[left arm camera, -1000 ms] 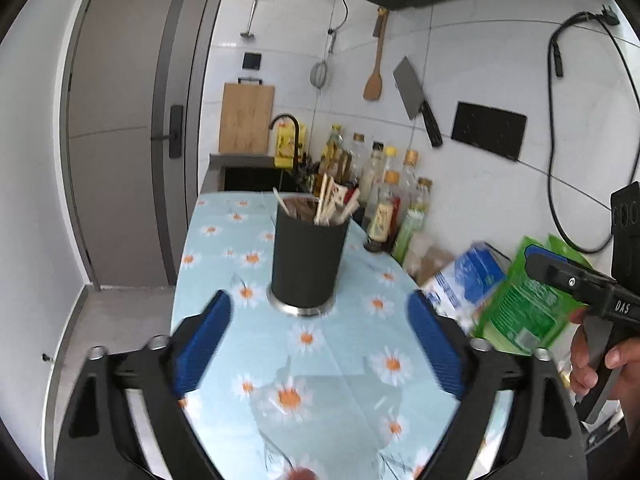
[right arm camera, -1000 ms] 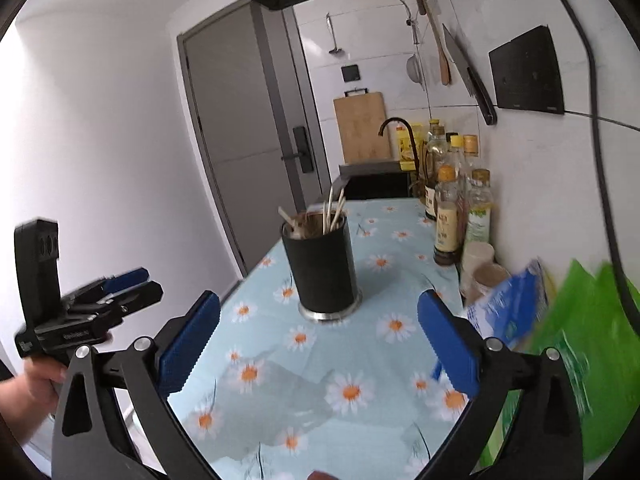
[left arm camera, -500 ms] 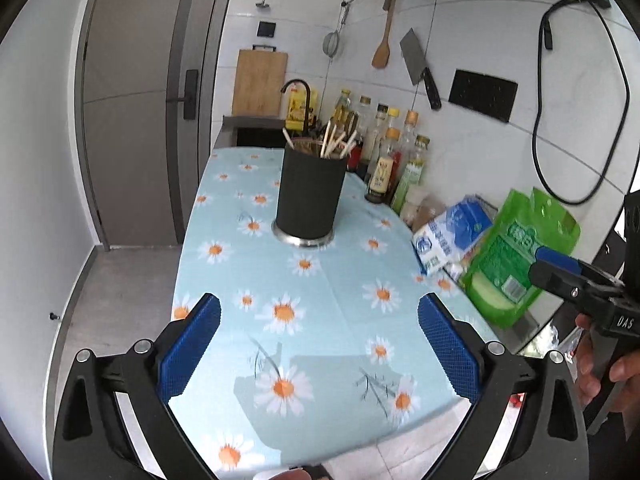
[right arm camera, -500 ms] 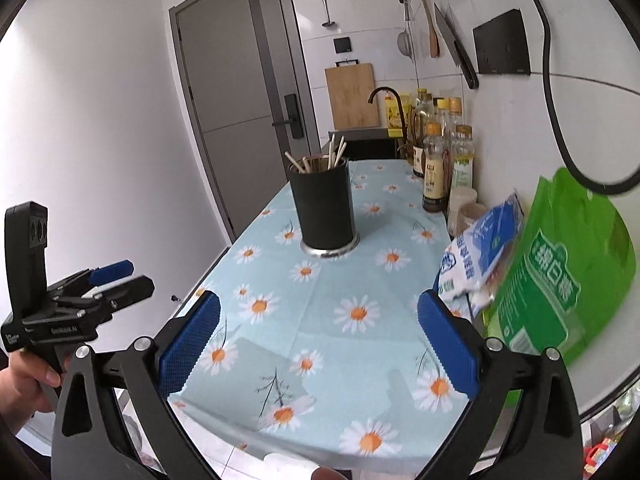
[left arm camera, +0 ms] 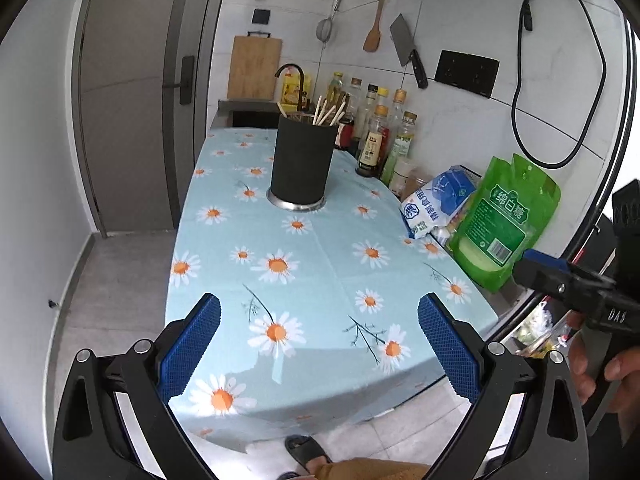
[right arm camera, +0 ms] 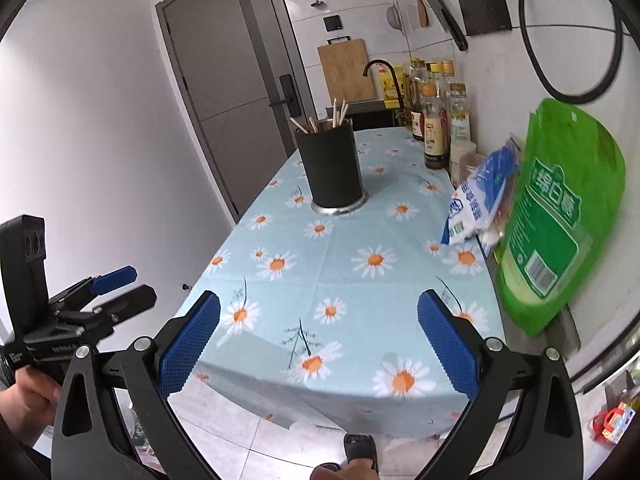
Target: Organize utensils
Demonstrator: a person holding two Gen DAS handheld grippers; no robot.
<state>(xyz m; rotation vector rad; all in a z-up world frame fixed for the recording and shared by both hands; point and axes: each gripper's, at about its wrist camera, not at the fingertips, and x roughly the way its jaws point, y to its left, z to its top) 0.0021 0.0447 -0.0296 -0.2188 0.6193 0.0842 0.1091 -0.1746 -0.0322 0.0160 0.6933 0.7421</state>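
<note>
A black utensil holder (left arm camera: 302, 162) (right arm camera: 332, 168) with a steel base stands upright on the daisy tablecloth (left arm camera: 320, 264) (right arm camera: 360, 280), far from both grippers. Several pale chopsticks (left arm camera: 328, 112) (right arm camera: 339, 114) stick out of its top. My left gripper (left arm camera: 320, 350) is open and empty, held above the table's near edge. My right gripper (right arm camera: 318, 344) is also open and empty over the near edge. In the right wrist view the left gripper (right arm camera: 120, 288) appears at the left, held by a hand. In the left wrist view the right gripper (left arm camera: 560, 280) appears at the right.
Sauce bottles (left arm camera: 380, 136) line the wall behind the holder. A blue-white bag (left arm camera: 436, 204) and a green bag (left arm camera: 508, 220) lean along the table's right side. A cleaver (left arm camera: 406, 52) and wooden spatula (left arm camera: 374, 28) hang on the tiles. A door (left arm camera: 132, 100) stands left. A sandalled foot (left arm camera: 308, 450) is below.
Both grippers have pulled back and up from the holder, which now looks smaller and farther away. The table's near edge and the floor have come into view. Both stay open.
</note>
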